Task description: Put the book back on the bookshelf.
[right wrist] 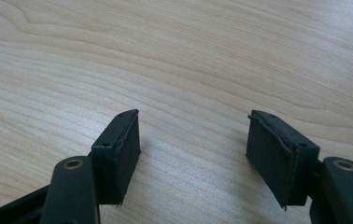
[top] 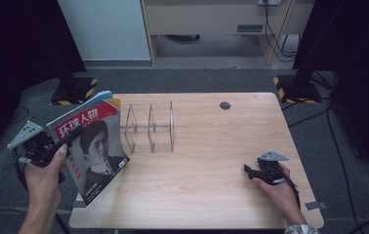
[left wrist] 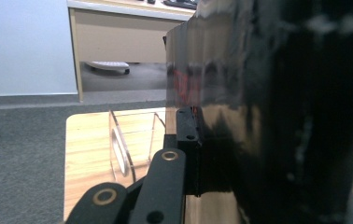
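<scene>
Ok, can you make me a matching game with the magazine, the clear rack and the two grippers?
Things:
1. magazine
2. clear rack
3. left gripper
4. right gripper

States:
A. jaws open, over bare wood
B. stands empty on the table
C. held up at the table's left edge
D. clamped shut on the cover

Pairs: 1-C, 2-B, 3-D, 4-A

A light wooden worktop (top: pixel 212 161) stands on grey carpet (top: pixel 197 78), with a pale wall panel (top: pixel 104 29) and a beige desk (top: pixel 212 19) beyond its far edge, black-and-yellow-striped stand bases (top: pixel 290 87) near the far corners.
</scene>
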Demonstrator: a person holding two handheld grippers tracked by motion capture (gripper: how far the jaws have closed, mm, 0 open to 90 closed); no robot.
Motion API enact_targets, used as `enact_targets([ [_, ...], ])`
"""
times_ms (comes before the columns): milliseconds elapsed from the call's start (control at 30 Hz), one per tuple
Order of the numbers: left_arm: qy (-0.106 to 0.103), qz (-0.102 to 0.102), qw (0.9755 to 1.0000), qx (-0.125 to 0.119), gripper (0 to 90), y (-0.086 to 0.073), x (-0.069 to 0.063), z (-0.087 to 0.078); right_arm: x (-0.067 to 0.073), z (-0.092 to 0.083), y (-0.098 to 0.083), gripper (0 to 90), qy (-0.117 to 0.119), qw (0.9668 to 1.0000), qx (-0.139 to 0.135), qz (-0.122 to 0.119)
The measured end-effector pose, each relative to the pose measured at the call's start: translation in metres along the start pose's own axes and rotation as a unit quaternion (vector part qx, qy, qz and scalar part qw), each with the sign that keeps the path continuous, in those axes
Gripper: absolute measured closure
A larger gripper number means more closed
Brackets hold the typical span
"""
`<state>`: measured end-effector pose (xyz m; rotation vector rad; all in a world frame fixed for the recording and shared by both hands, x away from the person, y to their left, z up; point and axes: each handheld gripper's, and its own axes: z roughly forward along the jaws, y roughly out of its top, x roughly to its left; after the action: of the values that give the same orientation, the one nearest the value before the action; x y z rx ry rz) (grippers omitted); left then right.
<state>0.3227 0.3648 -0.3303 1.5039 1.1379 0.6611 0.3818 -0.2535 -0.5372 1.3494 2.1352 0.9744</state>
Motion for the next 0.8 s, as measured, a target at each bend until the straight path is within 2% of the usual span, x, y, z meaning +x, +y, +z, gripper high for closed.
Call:
enact_targets([
  [467, 0.024, 0.003, 0.9997, -0.007, 86.3, 0.003, 0.014, 0.017, 0.0, 0.0, 0.0, 35.1, -0.001, 1.0, 0.0, 0.0],
  [800, 0.033, 0.0, 0.9991, -0.025, 86.3, 0.003, 0.025, 0.029, 0.0, 0.0, 0.0, 35.1, -0.001, 1.0, 0.0, 0.0],
])
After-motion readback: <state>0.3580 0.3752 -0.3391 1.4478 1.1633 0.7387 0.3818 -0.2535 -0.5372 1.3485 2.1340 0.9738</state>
